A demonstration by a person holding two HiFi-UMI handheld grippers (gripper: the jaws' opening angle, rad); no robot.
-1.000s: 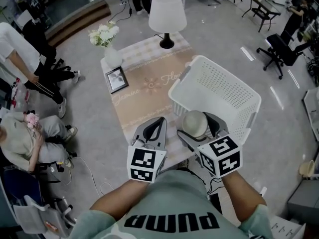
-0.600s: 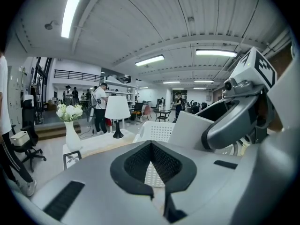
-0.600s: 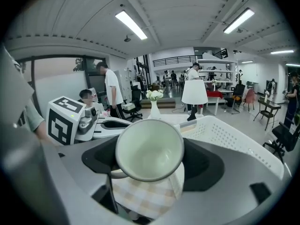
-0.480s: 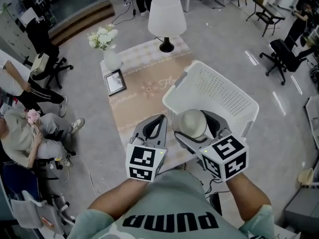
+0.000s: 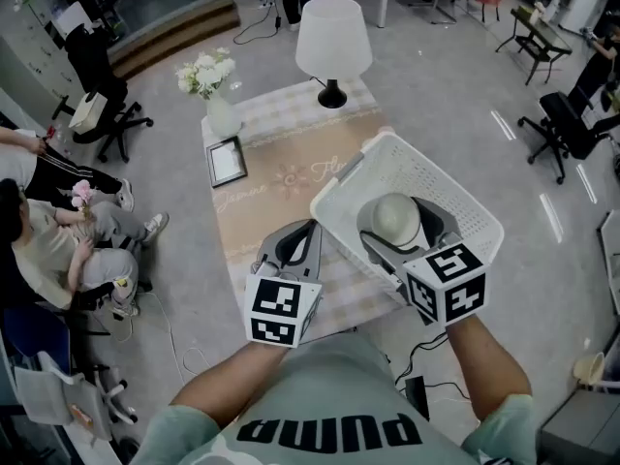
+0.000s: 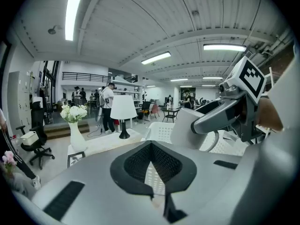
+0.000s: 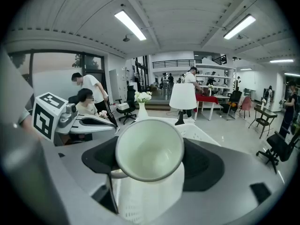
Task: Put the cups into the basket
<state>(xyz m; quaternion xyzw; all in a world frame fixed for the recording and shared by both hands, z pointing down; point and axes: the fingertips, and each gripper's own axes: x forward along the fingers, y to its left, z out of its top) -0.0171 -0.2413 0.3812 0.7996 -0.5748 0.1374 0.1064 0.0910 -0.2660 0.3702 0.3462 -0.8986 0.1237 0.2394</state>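
Observation:
A pale cream cup (image 5: 395, 219) is held mouth toward me between the jaws of my right gripper (image 5: 399, 227), which is shut on it. It hangs over the open white perforated basket (image 5: 441, 184), inside the near rim. In the right gripper view the cup (image 7: 149, 149) fills the middle, with the basket (image 7: 202, 136) behind and below it. My left gripper (image 5: 308, 229) sits just left of the basket's near corner, jaws shut with nothing between them. In the left gripper view its tips (image 6: 151, 145) meet, and the basket (image 6: 161, 130) shows beyond them.
The basket rests on a low table with a beige cloth (image 5: 281, 187). On it stand a white lamp (image 5: 332, 42), a vase of white flowers (image 5: 219, 105) and a picture frame (image 5: 228, 161). People sit at the left (image 5: 48, 250); office chairs stand at the right (image 5: 572, 124).
My right gripper has carried the cup forward from the basket's near-left edge to over its inside. The left gripper has hardly moved.

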